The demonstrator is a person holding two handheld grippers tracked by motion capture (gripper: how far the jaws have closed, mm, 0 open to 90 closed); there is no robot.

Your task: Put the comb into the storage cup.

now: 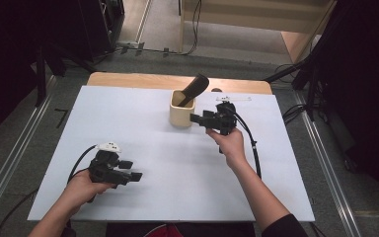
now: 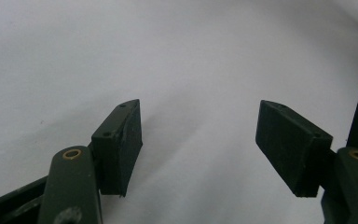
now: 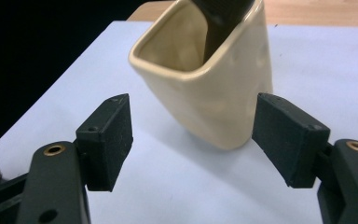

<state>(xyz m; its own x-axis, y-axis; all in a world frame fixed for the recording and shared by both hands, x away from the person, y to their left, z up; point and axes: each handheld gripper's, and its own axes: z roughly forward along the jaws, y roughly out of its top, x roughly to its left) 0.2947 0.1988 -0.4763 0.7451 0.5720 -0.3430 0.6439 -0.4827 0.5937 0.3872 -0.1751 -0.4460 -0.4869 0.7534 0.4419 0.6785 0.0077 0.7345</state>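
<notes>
now | white board (image 1: 168, 168) on wood table (image 1: 128, 79) | grey floor (image 1: 24, 133) | left tool (image 2: 198, 154), right tool (image 3: 193, 140) both spread, nothing pinched

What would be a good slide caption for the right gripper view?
Right gripper, jaws open, faces a cream ceramic holder with a dark handle standing in it on the white table.

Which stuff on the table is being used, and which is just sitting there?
Being used:
- cream cup, which the open right gripper points at
- dark tool leaning in the cup

Just there:
- left gripper, open over bare white table
- clear strip behind the right gripper
</notes>
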